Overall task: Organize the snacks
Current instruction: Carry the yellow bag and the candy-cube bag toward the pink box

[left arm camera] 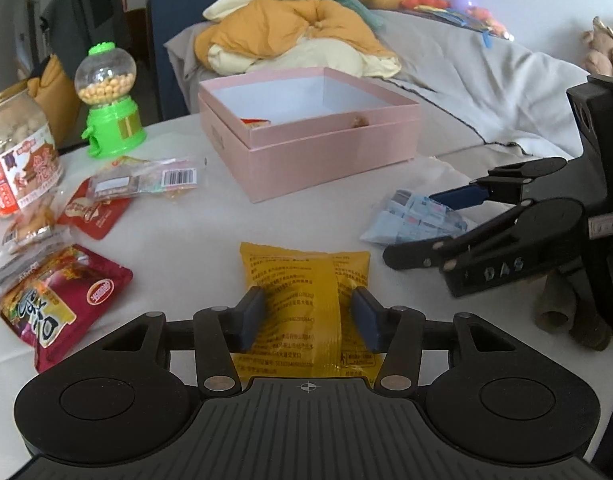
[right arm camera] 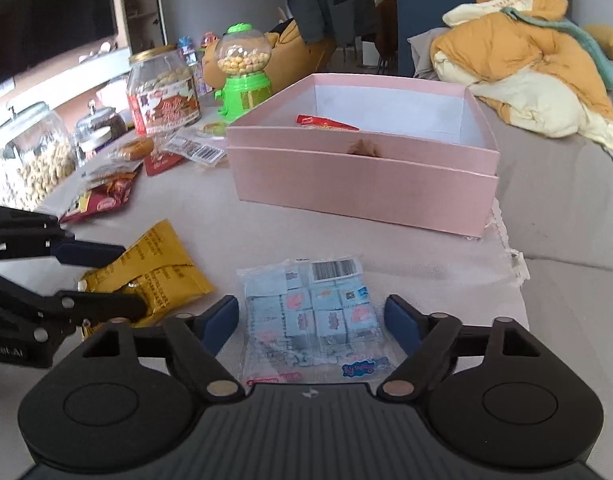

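Observation:
A yellow snack packet (left arm camera: 306, 280) lies on the white table between the fingers of my left gripper (left arm camera: 309, 316), whose jaws are open around it and seem to press its sides lightly. It also shows in the right wrist view (right arm camera: 162, 268). My right gripper (right arm camera: 310, 320) is open around a clear pack of light blue candies (right arm camera: 314, 312), seen also in the left wrist view (left arm camera: 418, 216). A pink open box (left arm camera: 306, 136) stands behind, also in the right wrist view (right arm camera: 362, 184), with a red packet (right arm camera: 326, 122) inside.
At the left lie a dark red snack bag (left arm camera: 62, 304), a red packet (left arm camera: 94, 208) and a clear barcode packet (left arm camera: 154, 178). A green gumball dispenser (left arm camera: 108, 100) and a jar of snacks (left arm camera: 18, 152) stand behind. Glass jars (right arm camera: 30, 156) stand at the table's far left. A sofa with an orange jacket (left arm camera: 290, 28) is beyond.

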### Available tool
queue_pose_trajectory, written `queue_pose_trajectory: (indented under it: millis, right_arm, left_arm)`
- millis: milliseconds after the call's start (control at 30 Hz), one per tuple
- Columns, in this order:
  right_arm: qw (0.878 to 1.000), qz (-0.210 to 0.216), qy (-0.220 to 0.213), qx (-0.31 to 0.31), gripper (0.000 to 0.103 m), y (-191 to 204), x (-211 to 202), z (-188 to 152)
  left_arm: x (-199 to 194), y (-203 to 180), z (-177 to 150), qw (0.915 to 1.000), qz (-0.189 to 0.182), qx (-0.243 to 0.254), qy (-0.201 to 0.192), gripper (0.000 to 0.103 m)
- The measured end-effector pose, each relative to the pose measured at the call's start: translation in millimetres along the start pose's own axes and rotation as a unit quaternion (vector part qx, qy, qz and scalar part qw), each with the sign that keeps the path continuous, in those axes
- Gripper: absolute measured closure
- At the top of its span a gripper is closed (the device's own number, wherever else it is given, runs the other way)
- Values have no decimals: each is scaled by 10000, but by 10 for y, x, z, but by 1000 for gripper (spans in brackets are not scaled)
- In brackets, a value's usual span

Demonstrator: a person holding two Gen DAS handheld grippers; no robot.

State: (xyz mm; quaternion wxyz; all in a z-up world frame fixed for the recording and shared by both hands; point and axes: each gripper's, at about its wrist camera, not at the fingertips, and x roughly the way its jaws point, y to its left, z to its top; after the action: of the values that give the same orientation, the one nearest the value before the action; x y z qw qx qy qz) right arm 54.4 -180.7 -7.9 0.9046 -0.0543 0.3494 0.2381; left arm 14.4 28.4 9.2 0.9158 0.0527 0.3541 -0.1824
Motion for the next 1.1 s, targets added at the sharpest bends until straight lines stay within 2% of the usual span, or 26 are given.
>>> queue_pose_trajectory:
  millis: [133, 333, 400, 500, 533, 600, 700, 767, 933, 1000, 1100]
  right_arm:
    - [9994, -257, 53, -216, 15, 100, 22, 9]
    - [9997, -224, 53, 71, 16, 1, 20, 18]
    - [9996, -274, 31, 83, 20, 6, 20, 15]
    - [9993, -358, -12, -50, 39, 61, -3, 6]
    - [9993, -375, 2, -69, 43, 79, -23, 9]
    - [9993, -382, 59, 15, 43, 91, -79, 10]
    - [9999, -128, 66, 78, 44, 59, -199, 2]
    - [9999, -142, 10, 71, 44, 36, -306, 14]
    - [9993, -165, -268, 207, 44, -71, -541, 101]
    - [9991, -220, -319, 161, 44, -71, -556, 127]
    - [9991, -303, -303, 78, 44, -44, -518, 148]
  left_arm:
    - [-3, -33, 35, 9999, 95, -39, 108, 48]
    - [-57, -146, -17, 9996, 249, 134, -8, 53]
    - [-71, -160, -59, 9995, 203, 186, -131, 54]
    - [-59, -112, -77, 9995, 168, -130, -237, 57]
    - [-55, -92, -58, 9993, 161, -228, -234, 60]
    - [-57, -77, -5, 9989, 160, -370, -218, 64]
    - [-96, -96, 93, 9988, 116, -394, -259, 67]
    - [-158, -97, 210, 9982, 87, -429, -415, 67]
    - [-302, -29, 818, 9899, -6, -734, -1211, 67]
    - [-179, -1, 1117, 9874, -77, -833, -1342, 67]
    - [189, 49, 1529, 9858, -142, -1023, -1327, 67]
